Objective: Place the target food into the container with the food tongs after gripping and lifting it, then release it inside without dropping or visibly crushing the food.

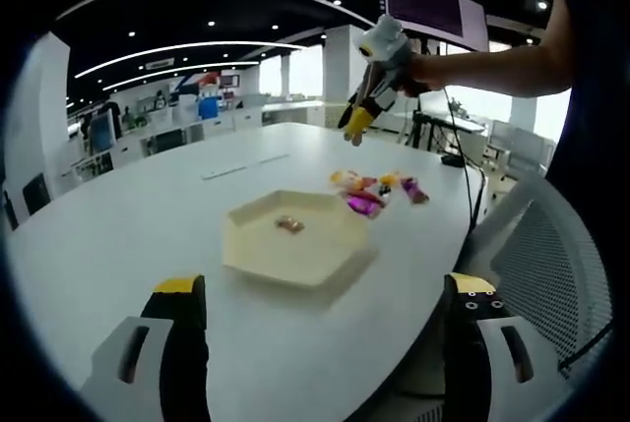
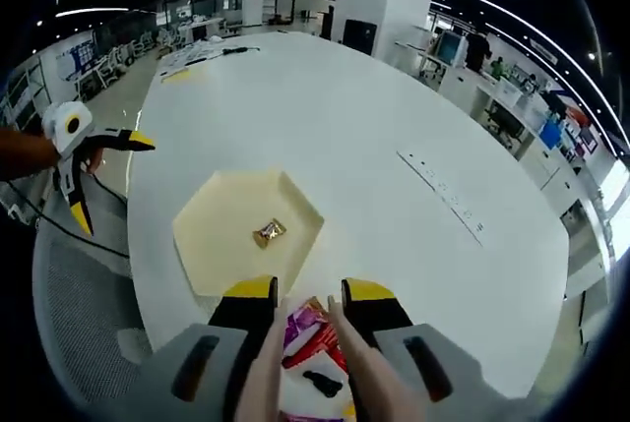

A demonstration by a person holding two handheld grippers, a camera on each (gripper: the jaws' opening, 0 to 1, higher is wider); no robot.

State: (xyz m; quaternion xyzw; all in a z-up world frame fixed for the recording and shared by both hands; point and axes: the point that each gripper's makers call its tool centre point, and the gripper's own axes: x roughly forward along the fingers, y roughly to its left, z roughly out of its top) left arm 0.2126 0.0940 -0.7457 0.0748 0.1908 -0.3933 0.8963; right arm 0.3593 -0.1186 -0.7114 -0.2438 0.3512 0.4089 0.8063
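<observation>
A pale yellow hexagonal tray (image 1: 258,250) (image 2: 212,245) lies on the white table, with one small gold-wrapped candy (image 1: 288,224) (image 2: 269,232) inside. A pile of pink, purple and yellow snack packets (image 1: 369,193) (image 2: 307,335) sits on the table beside the tray. My right gripper (image 2: 310,291) hovers above that pile, and two beige tongs arms (image 2: 264,368) run up between its jaws, slightly apart and holding nothing. From the left gripper view, the right gripper (image 1: 359,125) hangs high over the packets. My left gripper (image 1: 327,284) (image 2: 108,178) is wide open and holds nothing, near the table edge.
A grey mesh chair (image 1: 551,265) (image 2: 69,284) stands at the table edge by the tray. A black cable (image 1: 472,186) runs off the table there. The person's arm (image 1: 492,66) reaches in from the right. Desks, monitors and pillars fill the room behind.
</observation>
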